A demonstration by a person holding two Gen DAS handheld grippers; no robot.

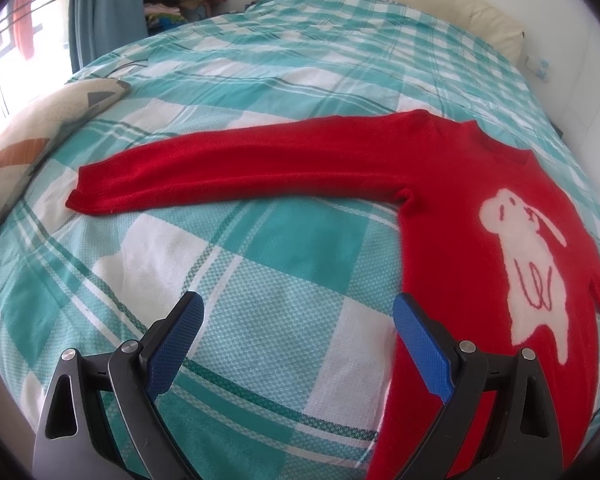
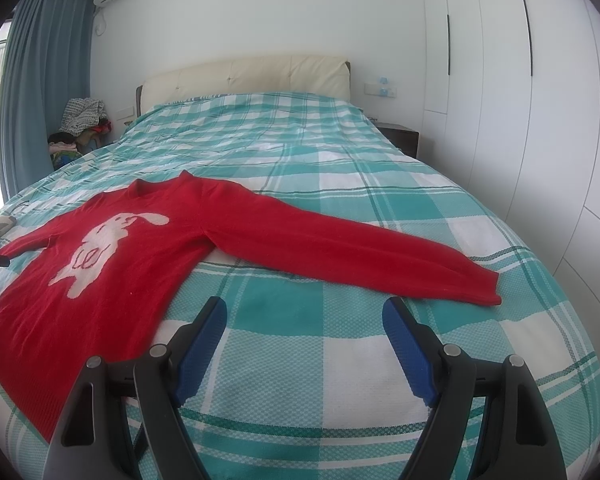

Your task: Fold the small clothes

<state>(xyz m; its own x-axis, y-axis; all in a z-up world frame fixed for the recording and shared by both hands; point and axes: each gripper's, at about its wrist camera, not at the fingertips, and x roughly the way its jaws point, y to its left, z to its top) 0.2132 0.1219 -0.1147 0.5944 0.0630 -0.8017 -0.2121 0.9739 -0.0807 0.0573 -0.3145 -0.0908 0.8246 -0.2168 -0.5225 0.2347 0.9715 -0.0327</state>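
Observation:
A red sweater with a white rabbit picture lies flat, face up, on the bed. In the left wrist view one sleeve stretches out to the left. My left gripper is open and empty, above the bedcover just left of the sweater's side edge. In the right wrist view the sweater lies at the left and its other sleeve stretches to the right. My right gripper is open and empty, in front of that sleeve and apart from it.
The bed has a teal and white checked cover and a cream headboard. A patterned pillow lies at the left bed edge. A pile of clothes stands by the curtain. White wardrobes line the right.

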